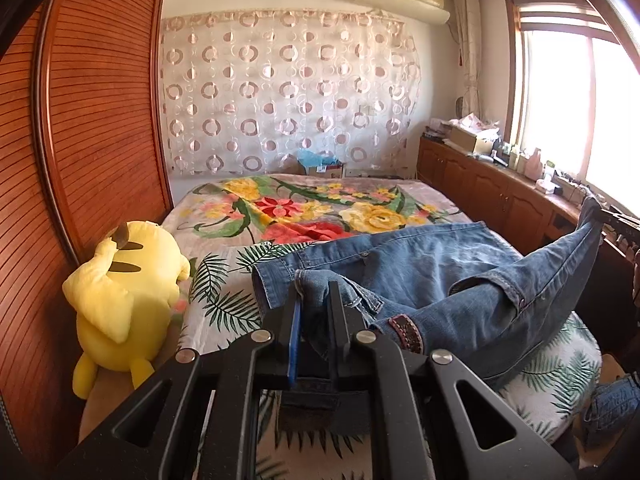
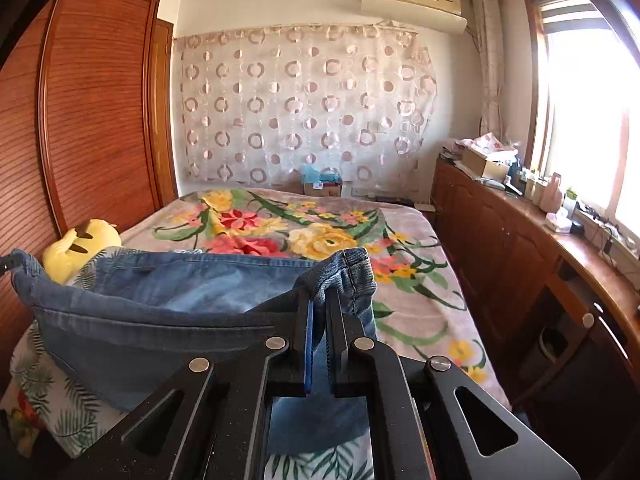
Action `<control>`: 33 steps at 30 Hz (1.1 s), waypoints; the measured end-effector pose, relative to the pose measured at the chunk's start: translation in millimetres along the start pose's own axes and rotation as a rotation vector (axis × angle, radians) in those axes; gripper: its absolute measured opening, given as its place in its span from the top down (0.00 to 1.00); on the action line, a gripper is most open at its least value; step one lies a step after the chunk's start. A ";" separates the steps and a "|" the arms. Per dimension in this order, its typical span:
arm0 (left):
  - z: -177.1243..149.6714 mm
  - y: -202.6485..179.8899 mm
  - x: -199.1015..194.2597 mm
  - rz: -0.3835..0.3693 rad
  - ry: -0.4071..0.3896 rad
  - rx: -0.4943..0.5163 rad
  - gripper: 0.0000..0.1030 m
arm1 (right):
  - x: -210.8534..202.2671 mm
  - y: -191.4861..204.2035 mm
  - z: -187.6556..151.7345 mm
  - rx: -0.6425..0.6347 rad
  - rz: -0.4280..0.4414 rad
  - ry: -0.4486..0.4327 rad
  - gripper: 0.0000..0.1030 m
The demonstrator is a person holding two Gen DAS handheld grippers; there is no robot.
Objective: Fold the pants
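Blue denim jeans (image 1: 408, 264) lie across the near part of the bed, partly lifted off it. My left gripper (image 1: 316, 286) is shut on a bunched waistband corner beside a brown leather patch (image 1: 406, 328). From there the denim stretches right and upward to a raised end (image 1: 590, 216) at the frame's right edge. In the right wrist view my right gripper (image 2: 320, 294) is shut on a hemmed denim edge (image 2: 348, 268), and the jeans (image 2: 168, 296) hang in a band to the left, ending at a lifted corner (image 2: 16, 262).
A yellow plush toy (image 1: 128, 292) sits at the bed's left edge against a wooden slatted wardrobe (image 1: 92, 120). A floral blanket (image 1: 320, 208) covers the far half of the bed. Low wooden cabinets (image 2: 520, 248) with clutter run along the right under a bright window.
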State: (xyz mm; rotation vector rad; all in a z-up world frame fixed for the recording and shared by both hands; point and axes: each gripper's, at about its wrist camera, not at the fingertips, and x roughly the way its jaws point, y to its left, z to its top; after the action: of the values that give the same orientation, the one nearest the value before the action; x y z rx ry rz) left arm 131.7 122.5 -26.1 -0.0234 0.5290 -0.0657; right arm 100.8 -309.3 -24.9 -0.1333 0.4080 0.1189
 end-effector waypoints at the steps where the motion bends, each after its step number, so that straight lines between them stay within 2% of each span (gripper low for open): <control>1: 0.5 1.0 7.4 0.003 0.009 0.003 0.88 | 6.2 1.4 -1.0 0.000 0.001 0.008 0.95; 7: 5.6 6.2 42.4 0.009 0.051 0.001 0.88 | 36.1 4.5 11.5 0.004 0.002 0.038 0.95; 13: 30.0 8.5 49.9 0.007 0.024 -0.002 0.88 | 39.4 -1.7 46.1 -0.013 0.009 -0.004 0.95; 18: 50.7 13.8 63.3 0.022 0.014 0.011 0.88 | 65.9 -2.8 59.1 -0.031 0.009 -0.016 0.95; 24: 63.8 18.5 94.7 0.044 0.039 0.013 0.88 | 105.6 0.8 56.4 -0.057 0.002 0.014 0.95; 33: 72.7 23.6 150.4 0.061 0.096 0.023 0.88 | 163.1 2.6 77.9 -0.071 -0.013 0.088 0.95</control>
State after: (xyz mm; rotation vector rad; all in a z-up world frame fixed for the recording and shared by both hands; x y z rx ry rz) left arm 299.3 136.1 -40.1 0.0181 0.6248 -0.0135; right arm 279.2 -280.4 -19.9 -0.2113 0.4907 0.1153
